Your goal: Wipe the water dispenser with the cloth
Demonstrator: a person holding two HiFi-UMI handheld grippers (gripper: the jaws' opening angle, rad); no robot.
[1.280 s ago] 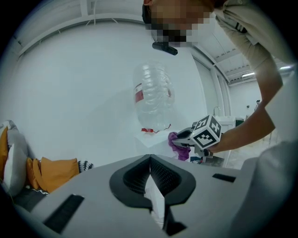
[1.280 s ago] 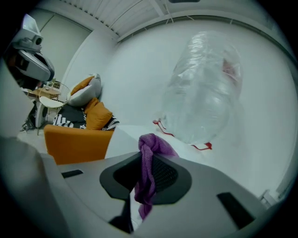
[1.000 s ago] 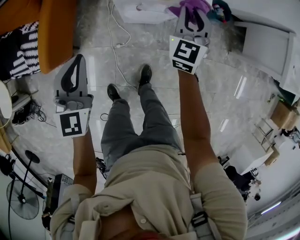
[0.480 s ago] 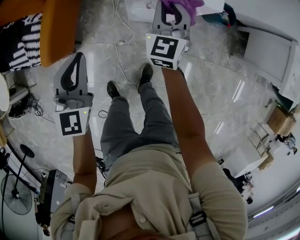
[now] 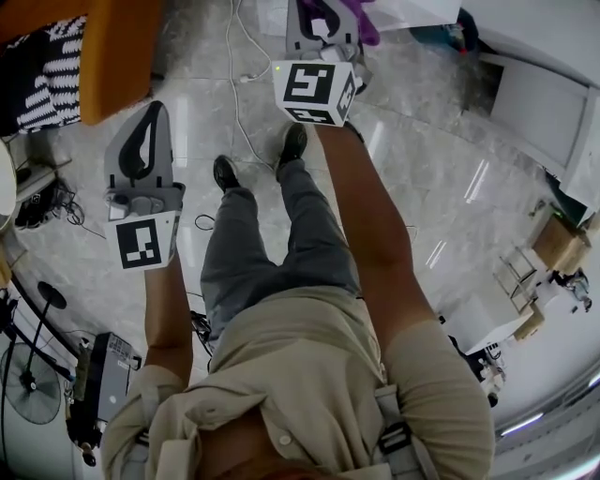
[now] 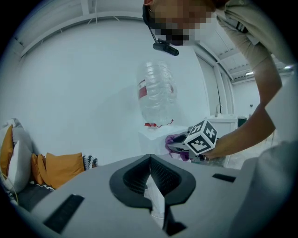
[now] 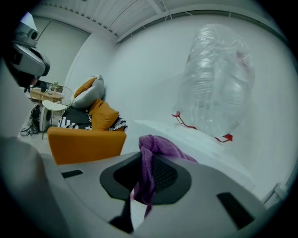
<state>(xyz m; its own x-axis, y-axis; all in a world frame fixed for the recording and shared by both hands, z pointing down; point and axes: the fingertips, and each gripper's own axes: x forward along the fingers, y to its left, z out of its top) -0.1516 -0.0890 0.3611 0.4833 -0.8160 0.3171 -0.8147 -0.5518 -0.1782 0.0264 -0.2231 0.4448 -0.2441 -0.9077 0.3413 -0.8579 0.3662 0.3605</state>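
Right gripper (image 7: 141, 183), clamping the purple woven cloth (image 7: 157, 146), is hovering by the white bottle-topped water dispenser (image 7: 188, 134) at 12 o'clock, apparently needing contact next; left gripper (image 6: 150, 182) idling, jaws together.

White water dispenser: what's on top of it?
A clear plastic water bottle stands on the white water dispenser. The right gripper, shut on a purple cloth, hides its front.

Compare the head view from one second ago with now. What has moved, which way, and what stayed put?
The right hand-held gripper, shut on the purple cloth, swung leftward in the view. The left hand-held gripper stayed roughly in place, shut and empty.
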